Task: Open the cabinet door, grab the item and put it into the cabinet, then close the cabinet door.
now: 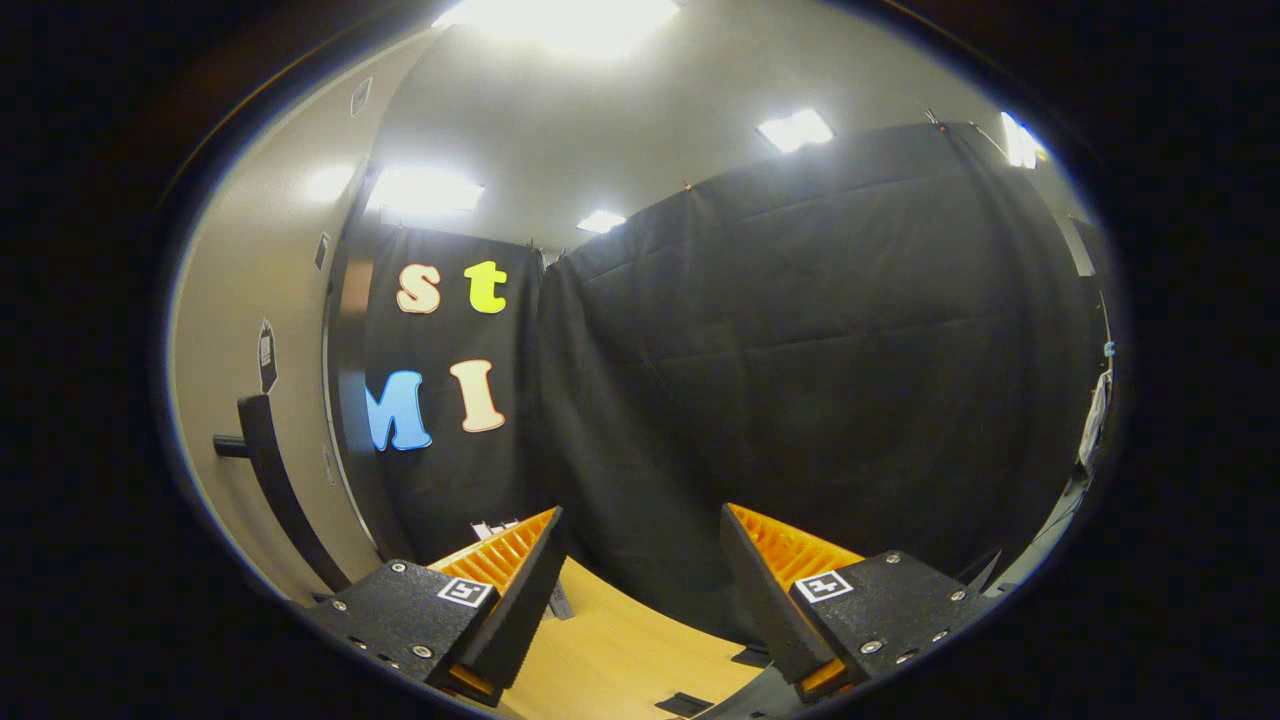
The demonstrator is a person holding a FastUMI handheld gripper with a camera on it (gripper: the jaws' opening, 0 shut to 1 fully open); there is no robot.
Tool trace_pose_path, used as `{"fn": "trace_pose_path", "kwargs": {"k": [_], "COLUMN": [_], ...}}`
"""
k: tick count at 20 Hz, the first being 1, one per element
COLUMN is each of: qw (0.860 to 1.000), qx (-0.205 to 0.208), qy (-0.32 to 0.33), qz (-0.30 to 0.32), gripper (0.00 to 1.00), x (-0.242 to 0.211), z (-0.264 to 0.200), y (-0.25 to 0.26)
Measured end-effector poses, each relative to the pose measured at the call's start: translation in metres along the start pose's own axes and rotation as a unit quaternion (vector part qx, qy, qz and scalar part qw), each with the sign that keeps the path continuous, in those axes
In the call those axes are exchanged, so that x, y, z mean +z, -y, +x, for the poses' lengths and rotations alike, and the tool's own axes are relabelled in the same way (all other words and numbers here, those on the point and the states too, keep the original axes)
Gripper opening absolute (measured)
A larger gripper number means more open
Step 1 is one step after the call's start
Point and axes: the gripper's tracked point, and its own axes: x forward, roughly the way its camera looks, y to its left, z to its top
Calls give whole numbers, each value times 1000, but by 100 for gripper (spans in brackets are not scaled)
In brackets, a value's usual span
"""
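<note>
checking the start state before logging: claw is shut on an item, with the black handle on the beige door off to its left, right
Not quite. In the gripper view the claw is open and holds nothing: its fingers stand apart with bare wooden tabletop between them. The black handle on the beige door is indeed off to its left.

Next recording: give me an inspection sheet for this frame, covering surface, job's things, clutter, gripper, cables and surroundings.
Surface: light wooden tabletop below the fingers, mostly bare.
Job's things: beige cabinet door with dark handle beside the gripper; item to store nothing seen.
Clutter: small dark flat pieces on the tabletop near the fingers; small pale objects beyond them, too small to identify.
Gripper: gripper open, fingers apart, nothing between them.
Cables: nothing seen.
Surroundings: black cloth wall ahead; ceiling lights on.
</note>
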Motion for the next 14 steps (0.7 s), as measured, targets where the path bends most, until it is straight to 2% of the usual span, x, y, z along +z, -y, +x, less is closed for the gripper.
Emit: {"fn": "trace_pose_path", "kwargs": {"k": [5,8,12,14], "qw": [999,999,999,999], "qx": [33,21,32,34], "qy": [-17,-15,-26,-23], "qz": [-21,-31,4,-1], "gripper": [93,88,88,88], "x": [-9,-8,-13,-13], "z": [-4,-8,-19,-25], "y": [-39,-39,-43,-47]}}
